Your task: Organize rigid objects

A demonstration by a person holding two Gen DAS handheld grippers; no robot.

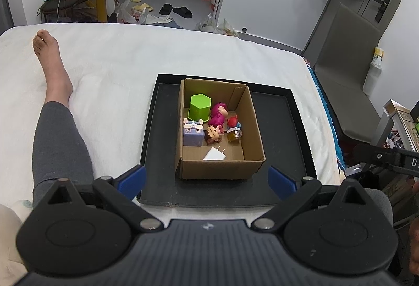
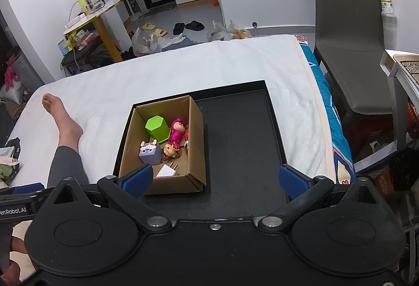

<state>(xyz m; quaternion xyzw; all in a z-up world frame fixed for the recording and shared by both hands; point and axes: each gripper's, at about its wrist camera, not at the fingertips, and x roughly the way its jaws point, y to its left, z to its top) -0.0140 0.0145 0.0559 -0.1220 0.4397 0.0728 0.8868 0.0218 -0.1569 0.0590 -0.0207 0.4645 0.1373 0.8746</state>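
Cardboard box (image 1: pixel 221 128) on black tray (image 1: pixel 277 108), holding green block (image 1: pixel 200 107), figurines and white charger (image 1: pixel 214 154); left gripper (image 1: pixel 207 181) and right gripper (image 2: pixel 216 180) held near, fingers spread, empty; sorting judged complete or unstarted, next pick requiring descent into box.

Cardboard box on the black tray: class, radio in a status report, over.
Left gripper and right gripper open, empty. Brown cardboard box on black tray holds green hexagonal cup, toys, white plug adapter. Nothing in the way.
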